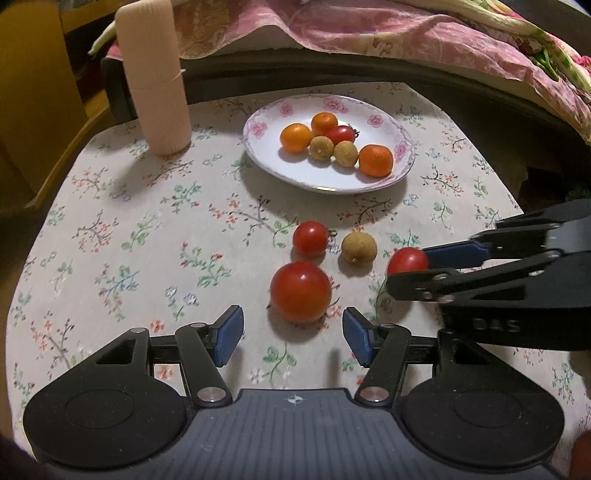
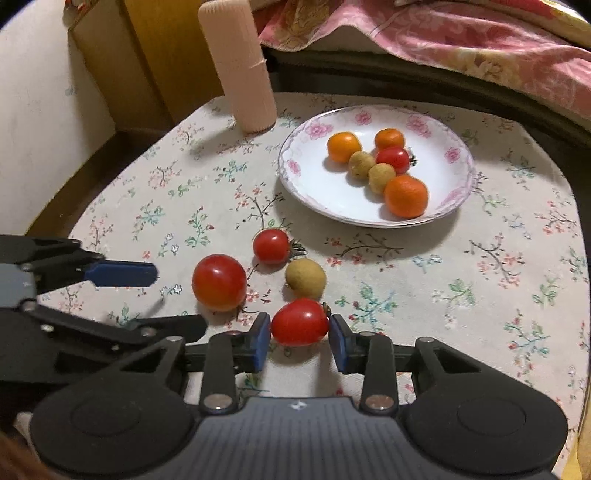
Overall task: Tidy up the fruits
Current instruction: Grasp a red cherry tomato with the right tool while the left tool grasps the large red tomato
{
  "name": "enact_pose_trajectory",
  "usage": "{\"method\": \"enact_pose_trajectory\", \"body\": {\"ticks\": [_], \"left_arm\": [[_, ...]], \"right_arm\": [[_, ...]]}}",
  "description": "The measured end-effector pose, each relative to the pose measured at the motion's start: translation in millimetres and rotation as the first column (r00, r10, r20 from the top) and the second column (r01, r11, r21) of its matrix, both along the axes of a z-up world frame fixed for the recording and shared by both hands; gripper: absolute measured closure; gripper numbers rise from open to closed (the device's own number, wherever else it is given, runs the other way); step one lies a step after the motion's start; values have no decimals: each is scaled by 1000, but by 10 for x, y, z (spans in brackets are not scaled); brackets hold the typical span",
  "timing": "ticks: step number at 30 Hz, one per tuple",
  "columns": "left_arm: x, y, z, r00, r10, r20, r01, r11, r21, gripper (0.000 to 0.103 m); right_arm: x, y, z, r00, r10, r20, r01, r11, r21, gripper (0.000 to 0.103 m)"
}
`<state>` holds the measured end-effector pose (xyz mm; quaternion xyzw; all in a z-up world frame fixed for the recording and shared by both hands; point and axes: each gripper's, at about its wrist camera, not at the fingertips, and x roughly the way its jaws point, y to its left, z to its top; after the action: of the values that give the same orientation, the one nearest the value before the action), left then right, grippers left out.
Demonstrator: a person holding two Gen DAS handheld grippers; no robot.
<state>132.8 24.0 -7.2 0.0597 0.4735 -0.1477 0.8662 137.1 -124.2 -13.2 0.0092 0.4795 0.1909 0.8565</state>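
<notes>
A floral plate (image 1: 400,168) (image 2: 303,184) holds oranges, two longans and a small tomato. On the cloth lie a large tomato (image 1: 300,291) (image 2: 219,282), a small tomato (image 1: 310,238) (image 2: 271,246), a longan (image 1: 359,247) (image 2: 305,278) and another tomato (image 1: 407,261) (image 2: 300,322). My left gripper (image 1: 293,334) (image 2: 155,295) is open, just short of the large tomato. My right gripper (image 2: 298,341) (image 1: 410,271) has its pads touching both sides of that last tomato, which rests on the cloth.
A tall ribbed pink cylinder (image 1: 155,77) (image 2: 240,66) stands at the table's far left. Pink bedding (image 1: 369,29) lies beyond the table's far edge. A wooden cabinet (image 2: 147,55) stands at the left.
</notes>
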Motion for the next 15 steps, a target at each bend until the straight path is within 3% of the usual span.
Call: {"method": "enact_pose_trajectory", "body": {"ticks": [10, 15], "left_arm": [[178, -180, -145, 1000, -16, 6, 16, 1000, 13, 40], [253, -171, -224, 1000, 20, 0, -20, 1000, 17, 53]], "right_arm": [[-35, -212, -83, 999, -41, -35, 40, 999, -28, 62], [-37, -276, -126, 997, -50, -55, 49, 999, -24, 62]]}}
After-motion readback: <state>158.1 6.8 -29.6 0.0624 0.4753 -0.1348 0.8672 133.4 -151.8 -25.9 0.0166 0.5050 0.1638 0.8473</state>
